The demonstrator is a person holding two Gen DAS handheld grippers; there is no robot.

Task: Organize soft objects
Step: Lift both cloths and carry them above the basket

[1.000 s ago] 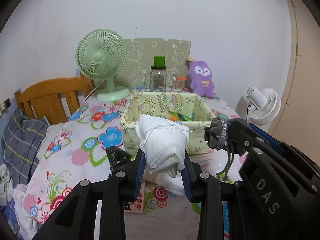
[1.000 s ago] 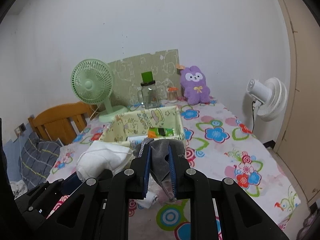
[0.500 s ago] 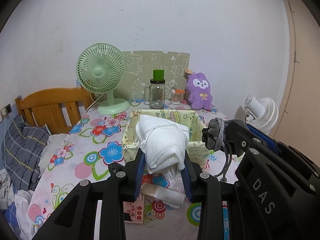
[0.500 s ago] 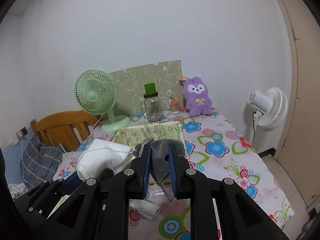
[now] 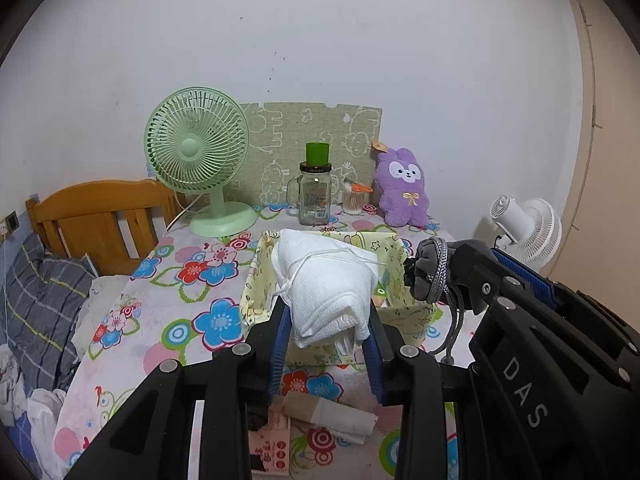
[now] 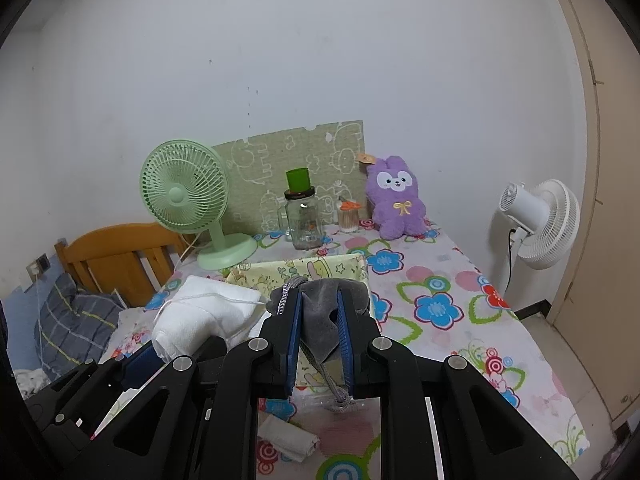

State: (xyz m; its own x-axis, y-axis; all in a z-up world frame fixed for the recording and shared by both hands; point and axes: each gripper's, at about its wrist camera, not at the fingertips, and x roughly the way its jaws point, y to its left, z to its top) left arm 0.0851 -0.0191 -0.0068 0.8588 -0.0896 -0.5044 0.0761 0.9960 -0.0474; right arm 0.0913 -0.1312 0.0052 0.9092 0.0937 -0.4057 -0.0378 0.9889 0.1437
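Left gripper (image 5: pixel 326 334) pinching folded white cloth bundle (image 5: pixel 326 280), yellow printed fabric bin (image 5: pixel 256 280) directly ahead, probably slightly below.

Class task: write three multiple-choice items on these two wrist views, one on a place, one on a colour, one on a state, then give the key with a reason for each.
1. Where does the purple plush toy stand?
A. inside the yellow fabric box
B. at the back of the table by the wall
C. on the wooden chair

2. What colour is the cap on the glass jar?
A. green
B. red
C. white

3. What is the state of the right gripper?
A. open and empty
B. shut on a white cloth
C. shut on the grey drawstring pouch

Key: 1 B, it sits against the wall beside the patterned board; 2 A, a green cap tops the jar; 3 C, its jaws press the pouch, while the left gripper holds the white cloth bundle.
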